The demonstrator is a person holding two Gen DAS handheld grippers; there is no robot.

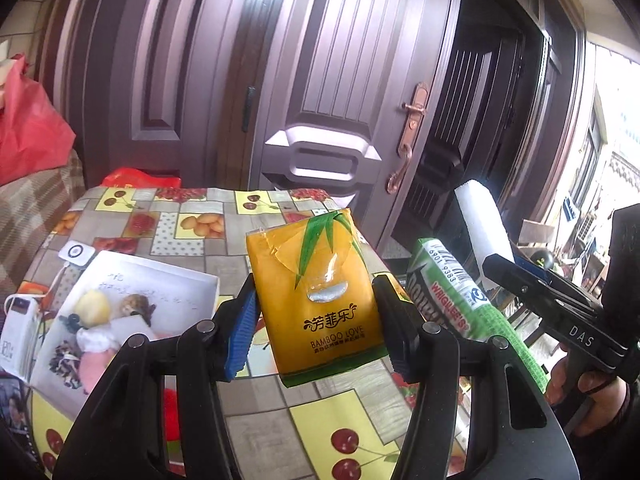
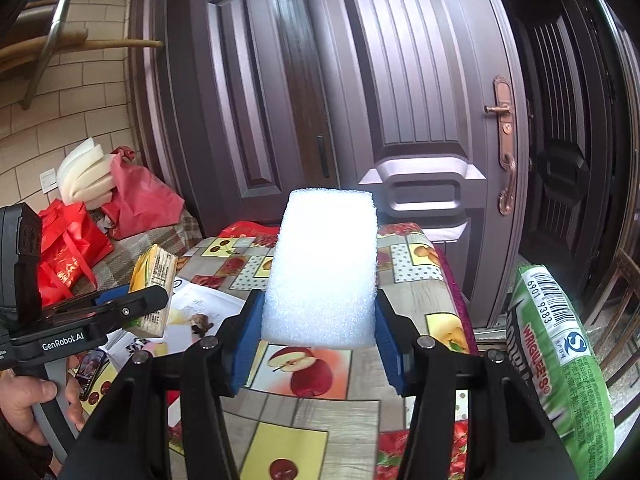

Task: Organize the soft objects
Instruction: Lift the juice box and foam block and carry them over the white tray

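Note:
My left gripper (image 1: 316, 320) is shut on a yellow tissue pack (image 1: 316, 292) printed "BAMBOO LOVE" and holds it above the fruit-patterned table (image 1: 256, 428). My right gripper (image 2: 320, 328) is shut on a white foam block (image 2: 324, 268), also held above the table. In the left wrist view the right gripper (image 1: 504, 264) and the foam block (image 1: 484, 220) show at the right. In the right wrist view the left gripper (image 2: 160, 296) and the tissue pack (image 2: 154, 280) show at the left. A green Wrigley's pack (image 1: 452, 296) stands at the table's right edge, also in the right wrist view (image 2: 560, 360).
A white box (image 1: 120, 320) with small soft toys lies on the table's left part, beside a white power bank (image 1: 20, 332). Red bags (image 2: 132, 200) and foam pieces (image 2: 84, 176) sit on a seat at the left. A dark door (image 2: 400, 100) stands behind.

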